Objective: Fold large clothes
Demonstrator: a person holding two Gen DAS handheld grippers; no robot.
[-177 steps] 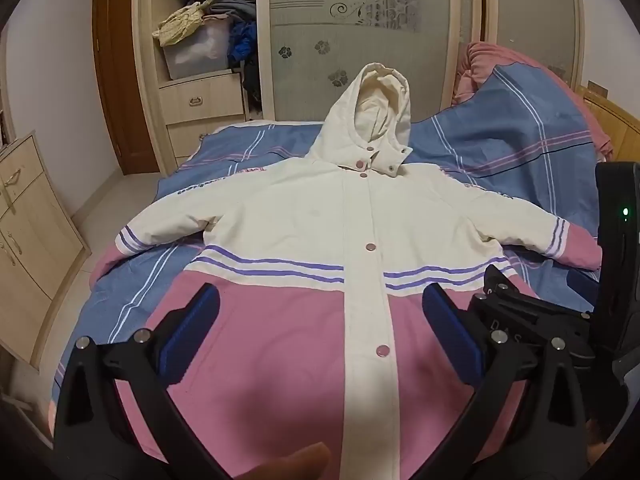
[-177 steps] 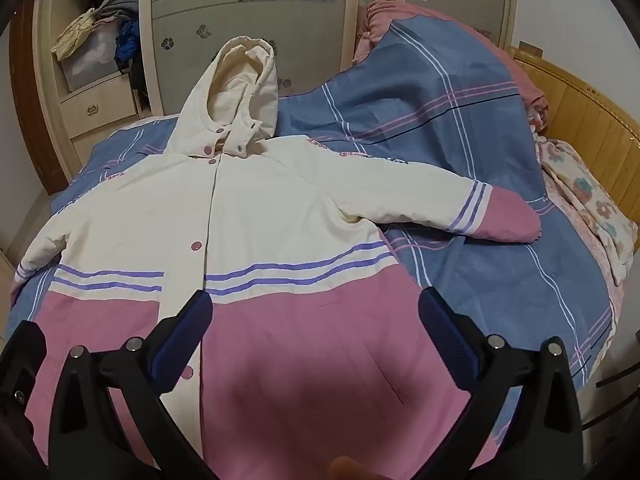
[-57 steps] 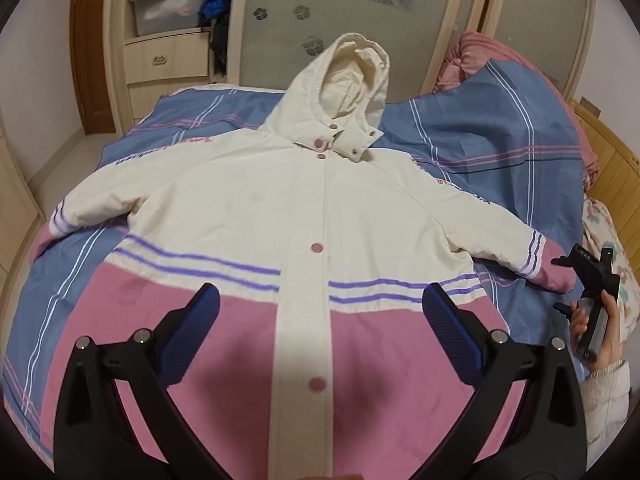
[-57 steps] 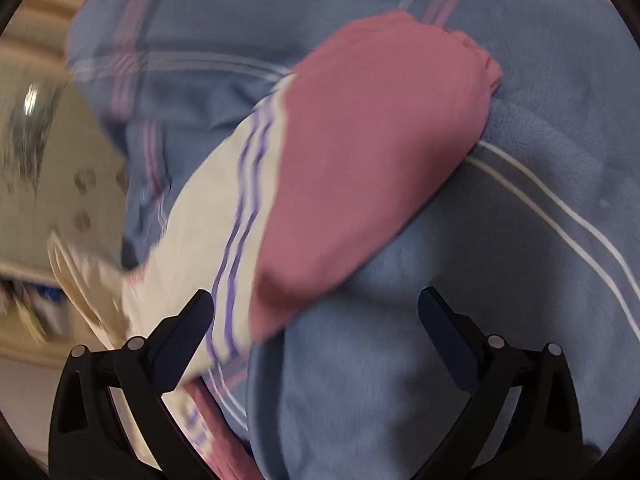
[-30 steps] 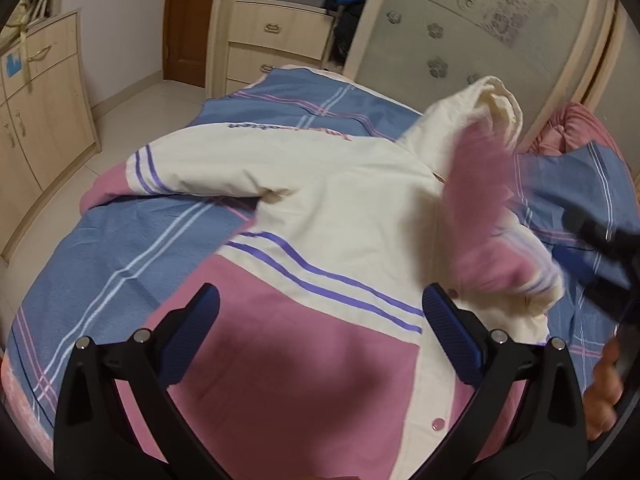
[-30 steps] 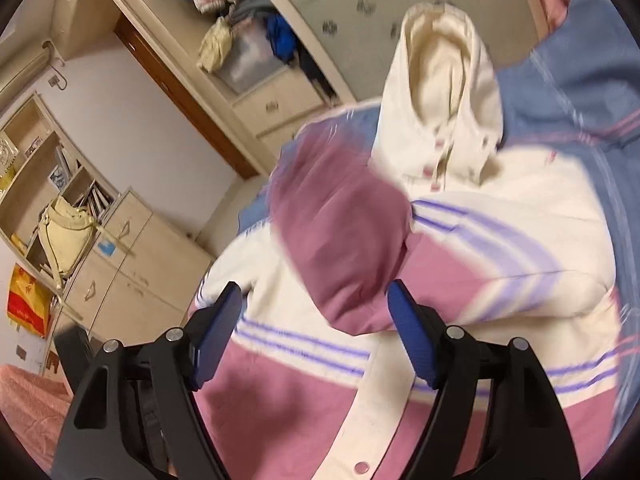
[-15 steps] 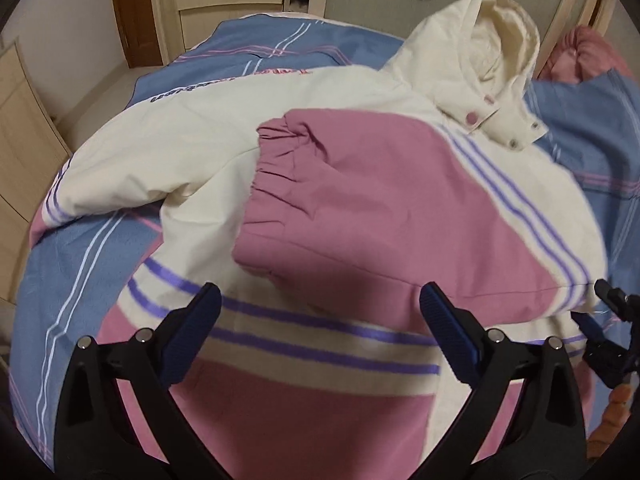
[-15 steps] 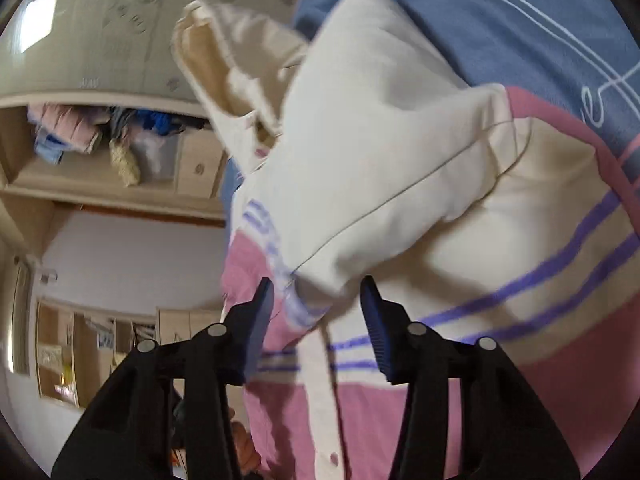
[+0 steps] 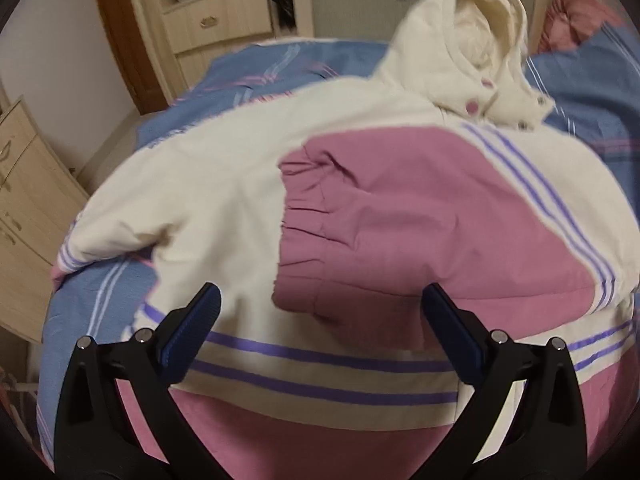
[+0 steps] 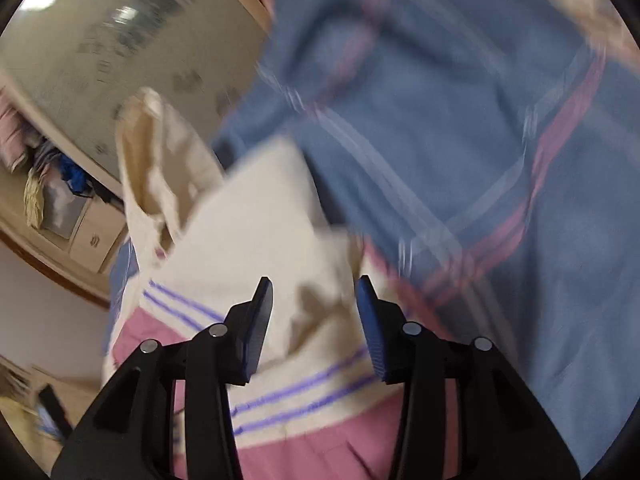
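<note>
A cream and pink hooded jacket (image 9: 224, 208) lies front up on the bed. Its right sleeve (image 9: 400, 220), with a pink cuff, lies folded across the chest. The left sleeve (image 9: 92, 240) lies stretched out to the left. The hood (image 9: 472, 44) points to the far end. My left gripper (image 9: 320, 324) is open and empty above the jacket's waist stripes. My right gripper (image 10: 314, 320) is part open and empty over the folded shoulder (image 10: 256, 220) at the jacket's right side; that view is blurred.
The bed has a blue blanket (image 10: 460, 140) with pink and white stripes. A wardrobe with drawers (image 9: 224, 20) stands beyond the bed. A wooden cabinet (image 9: 20, 200) stands at the left.
The right gripper carried the right sleeve over the chest, let it go and drew back to the jacket's right edge. The left gripper moved closer over the jacket.
</note>
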